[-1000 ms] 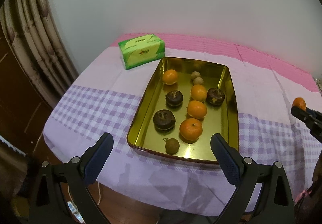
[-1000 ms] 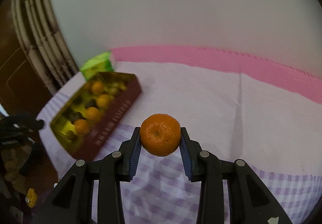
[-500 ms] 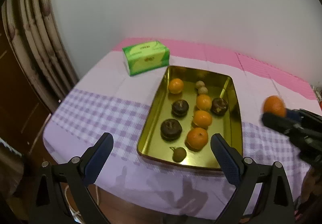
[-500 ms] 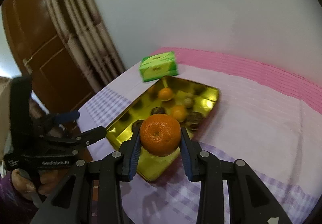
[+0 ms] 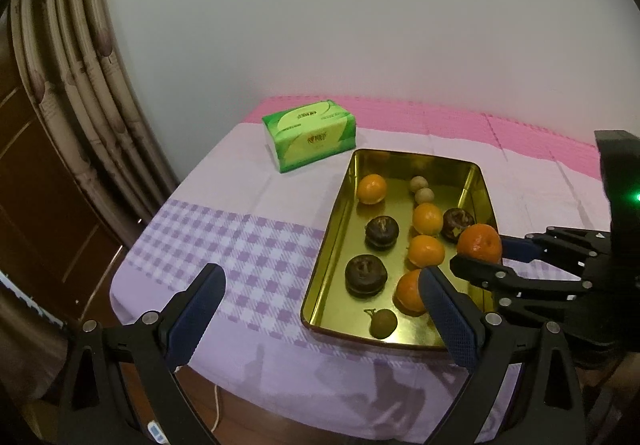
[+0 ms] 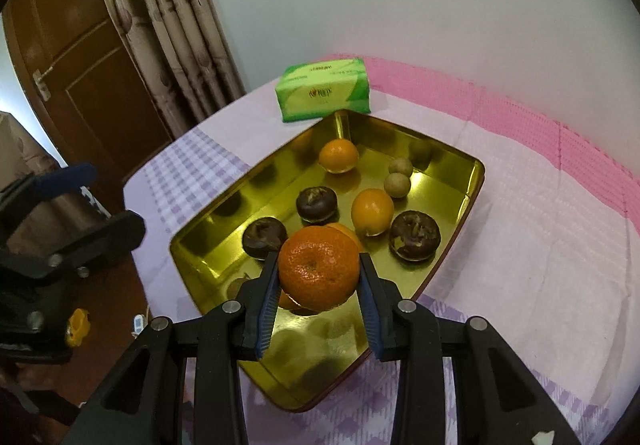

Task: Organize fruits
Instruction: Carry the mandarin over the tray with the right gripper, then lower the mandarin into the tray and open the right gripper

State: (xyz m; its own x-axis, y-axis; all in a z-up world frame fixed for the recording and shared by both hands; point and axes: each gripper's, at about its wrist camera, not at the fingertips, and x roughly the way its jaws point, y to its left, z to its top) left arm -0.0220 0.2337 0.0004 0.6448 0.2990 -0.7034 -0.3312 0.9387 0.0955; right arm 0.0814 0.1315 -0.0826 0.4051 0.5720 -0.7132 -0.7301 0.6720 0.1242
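Right claw (image 6: 319,287) narrow, clamped on an orange (image 6: 319,267) above the gold tray (image 6: 448,241). Left claw (image 5: 320,309) wide, empty. Counter: checked cloth (image 5: 240,245), tissue box (image 6: 325,90); curtain (image 6: 168,25) behind.

Cloth-covered table (image 5: 248,245) with gold tray (image 5: 340,221) beside tissue pack (image 5: 310,133)

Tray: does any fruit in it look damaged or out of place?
Nothing is spilled. The dark fruit by the tray's right wall has a broken, flaking top. All other fruit sits upright inside.
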